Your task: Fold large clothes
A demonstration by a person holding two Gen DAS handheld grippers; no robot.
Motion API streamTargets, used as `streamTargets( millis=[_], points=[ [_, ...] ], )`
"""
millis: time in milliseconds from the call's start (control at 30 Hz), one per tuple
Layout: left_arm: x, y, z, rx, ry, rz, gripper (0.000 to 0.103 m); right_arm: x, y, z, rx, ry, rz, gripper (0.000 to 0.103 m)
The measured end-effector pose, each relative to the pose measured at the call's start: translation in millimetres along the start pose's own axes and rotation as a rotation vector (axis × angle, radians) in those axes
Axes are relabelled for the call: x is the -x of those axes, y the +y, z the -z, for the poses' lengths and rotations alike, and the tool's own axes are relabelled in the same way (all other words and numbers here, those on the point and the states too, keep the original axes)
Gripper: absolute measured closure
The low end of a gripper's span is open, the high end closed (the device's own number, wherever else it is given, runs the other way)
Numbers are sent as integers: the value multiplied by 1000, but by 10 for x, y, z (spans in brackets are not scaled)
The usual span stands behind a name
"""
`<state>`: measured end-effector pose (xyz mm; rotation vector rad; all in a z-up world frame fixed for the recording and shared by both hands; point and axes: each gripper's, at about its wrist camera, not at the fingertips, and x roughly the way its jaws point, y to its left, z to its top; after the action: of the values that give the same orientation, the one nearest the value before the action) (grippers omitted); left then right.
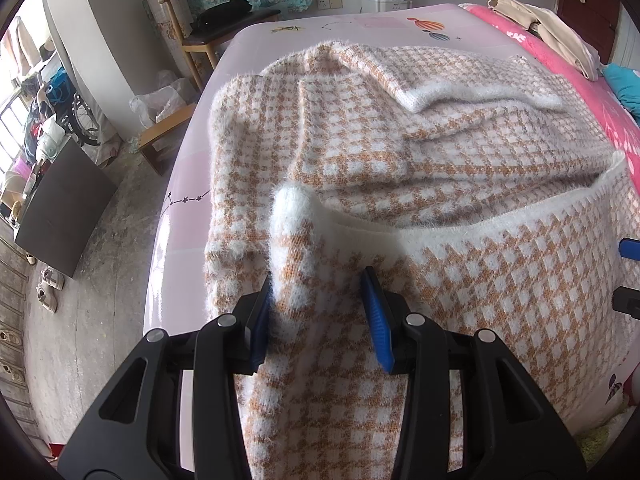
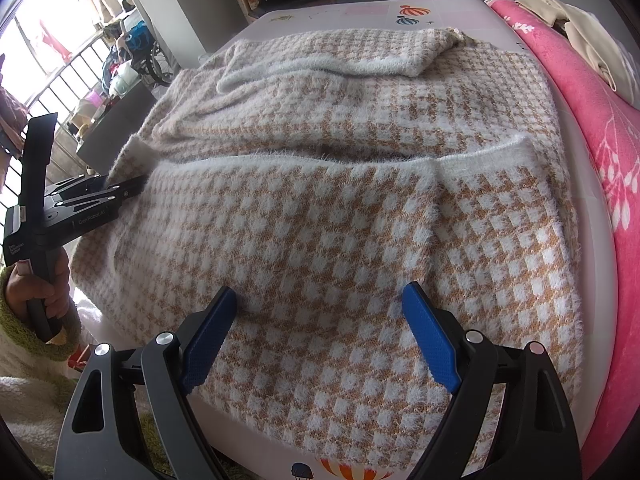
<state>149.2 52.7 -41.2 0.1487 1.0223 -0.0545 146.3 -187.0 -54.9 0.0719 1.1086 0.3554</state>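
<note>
A large fuzzy sweater [image 1: 400, 152] with an orange and white check lies spread on the bed; it also shows in the right wrist view [image 2: 340, 208]. Its near part is folded over toward the far part, with a white ribbed hem [image 2: 480, 156] across the middle. My left gripper [image 1: 318, 312] is open, and a raised fold of the sweater lies between its blue pads [image 1: 376, 316]. It shows at the left of the right wrist view [image 2: 124, 190]. My right gripper [image 2: 320, 336] is open and empty just above the near part of the sweater.
The bed has a pale pink sheet [image 1: 184, 184] and a bright pink blanket [image 2: 592, 128] along its right side, with beige clothes [image 1: 560, 36] on it. A wooden chair [image 1: 200, 28] stands beyond the bed's far left corner. A dark board [image 1: 64, 208] and shoes [image 1: 50, 288] are on the floor at left.
</note>
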Motion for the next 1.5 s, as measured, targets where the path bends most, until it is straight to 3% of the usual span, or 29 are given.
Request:
streamTargets(
  millis=[567, 800, 1000, 1233, 1500],
  points=[
    [-8, 10, -8, -4, 0, -7, 63, 212, -135, -7, -64, -68, -66, 20],
    [-5, -14, -10, -6, 0, -14, 63, 472, -616, -1, -169, -155, -44, 20],
    [-6, -2, -14, -7, 0, -15, 63, 516, -998, -76, -249, -179, 1, 21],
    [1, -42, -13, -6, -1, -17, 63, 414, -1132, -247, -197, -188, 11, 33],
    [-9, -13, -21, -10, -1, -30, 63, 118, -1239, -297, -204, -109, -16, 53]
  ],
)
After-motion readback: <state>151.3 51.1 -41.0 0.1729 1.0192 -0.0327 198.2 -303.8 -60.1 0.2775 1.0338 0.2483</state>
